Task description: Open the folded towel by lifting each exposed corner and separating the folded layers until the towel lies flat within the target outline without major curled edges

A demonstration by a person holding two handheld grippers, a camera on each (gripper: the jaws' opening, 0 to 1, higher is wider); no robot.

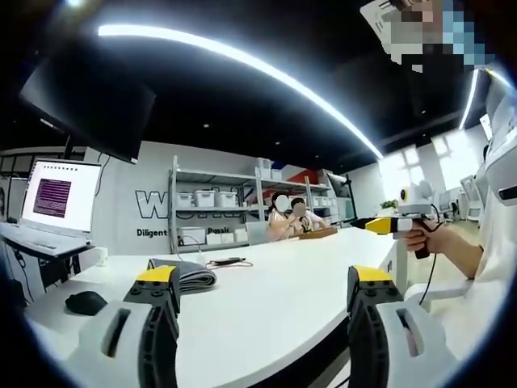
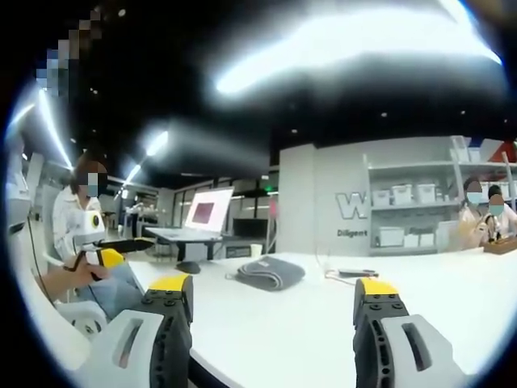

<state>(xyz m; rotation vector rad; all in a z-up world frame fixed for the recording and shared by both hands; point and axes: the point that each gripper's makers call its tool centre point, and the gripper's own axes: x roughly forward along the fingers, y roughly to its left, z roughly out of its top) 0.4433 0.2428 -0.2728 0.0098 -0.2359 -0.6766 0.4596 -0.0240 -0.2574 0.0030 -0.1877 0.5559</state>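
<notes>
Both claws gaping, empty: left claw, right claw. Folded towel well off toward counter far edge. Risks pinching several layers together, dragging the bundle.

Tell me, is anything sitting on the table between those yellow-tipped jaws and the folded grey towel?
Nothing visible. In both views only bare white table lies between the open jaws and the folded towel. The black mouse sits off to one side.

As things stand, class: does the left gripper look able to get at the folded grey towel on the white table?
Probably yes. The left gripper is open, and the towel lies just beyond its jaws on the table, with bare tabletop between. The mouse sits off to one side.
</notes>
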